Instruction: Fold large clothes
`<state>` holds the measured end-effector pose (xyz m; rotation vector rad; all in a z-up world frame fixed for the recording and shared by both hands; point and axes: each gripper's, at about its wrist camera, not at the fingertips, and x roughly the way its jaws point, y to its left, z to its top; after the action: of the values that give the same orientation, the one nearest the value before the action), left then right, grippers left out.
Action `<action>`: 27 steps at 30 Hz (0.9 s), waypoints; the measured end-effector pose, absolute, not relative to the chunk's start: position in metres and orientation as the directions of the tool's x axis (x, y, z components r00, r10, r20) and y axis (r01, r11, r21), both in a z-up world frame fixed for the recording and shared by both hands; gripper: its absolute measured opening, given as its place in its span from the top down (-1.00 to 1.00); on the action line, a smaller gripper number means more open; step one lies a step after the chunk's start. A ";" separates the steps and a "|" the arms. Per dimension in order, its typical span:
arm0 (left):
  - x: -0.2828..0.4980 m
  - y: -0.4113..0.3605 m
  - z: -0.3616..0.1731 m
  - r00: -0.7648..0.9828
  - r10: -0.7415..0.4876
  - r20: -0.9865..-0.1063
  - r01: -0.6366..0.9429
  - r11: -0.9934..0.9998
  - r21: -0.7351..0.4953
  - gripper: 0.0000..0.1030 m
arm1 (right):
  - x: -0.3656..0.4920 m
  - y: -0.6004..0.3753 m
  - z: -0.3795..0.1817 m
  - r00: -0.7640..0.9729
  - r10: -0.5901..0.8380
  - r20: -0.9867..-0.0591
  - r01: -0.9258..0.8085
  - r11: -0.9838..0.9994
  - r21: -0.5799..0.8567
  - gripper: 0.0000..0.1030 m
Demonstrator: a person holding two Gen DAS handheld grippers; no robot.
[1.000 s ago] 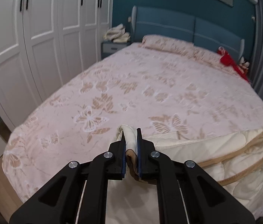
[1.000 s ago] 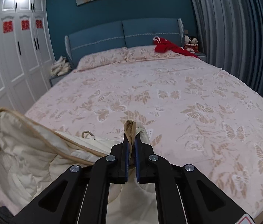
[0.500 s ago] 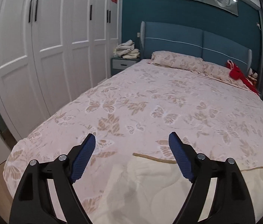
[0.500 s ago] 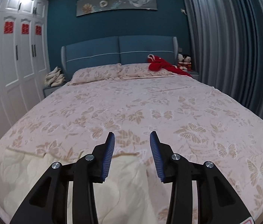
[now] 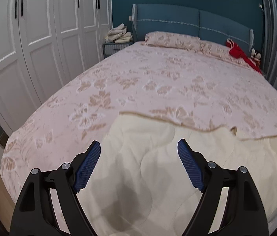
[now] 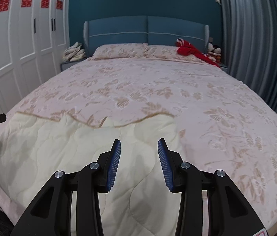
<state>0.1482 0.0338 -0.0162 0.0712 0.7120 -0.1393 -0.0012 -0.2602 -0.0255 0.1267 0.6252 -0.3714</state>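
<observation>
The bed (image 6: 207, 90), under its pink butterfly cover, filled both views, and the quilt (image 6: 63, 153) lay spread flat across its near end, cream side up, its tan-piped far edge running in a wavy line across the cover. As a judgement, one fold had just been laid down: the quilt sat as a broad layer with a small flap turned up along that edge, so the piece was still large and further folds, plus some smoothing of the rumpled edge, were left to do. The left gripper (image 5: 139, 146) hovered above the quilt's left part with its blue pads wide apart and nothing between them; the right gripper (image 6: 139, 143) hung over the right part, fingers parted more narrowly, also empty. A second ago each gripper had been clamped on a bunched corner of the quilt, lifted off the bed; half a second ago both had already let go, and since then the views had dipped a little nearer the fabric, with the quilt resting where it was dropped.
</observation>
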 end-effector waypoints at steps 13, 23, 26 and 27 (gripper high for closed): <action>0.159 0.028 -0.101 0.703 0.031 -0.710 0.153 0.969 0.194 -0.59 | 0.017 -0.241 -0.101 0.651 -0.392 -0.650 0.307 0.919 -0.247 0.28; 0.175 0.030 -0.037 0.741 -0.092 -0.665 0.134 0.991 0.012 -0.49 | 0.036 -0.262 -0.041 0.702 -0.372 -0.607 0.425 0.903 -0.063 0.21; 0.200 0.014 -0.023 0.759 -0.104 -0.643 0.136 0.991 0.000 -0.51 | 0.065 -0.269 -0.028 0.718 -0.362 -0.595 0.435 0.900 -0.022 0.20; 0.207 0.010 -0.024 0.762 -0.097 -0.641 0.135 0.991 0.011 -0.51 | 0.073 -0.271 -0.028 0.718 -0.366 -0.592 0.439 0.898 -0.024 0.20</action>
<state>0.2065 0.0101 -0.0243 0.0581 0.6937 -0.1262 0.0735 -0.2705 -0.0282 0.1215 0.6283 -0.4466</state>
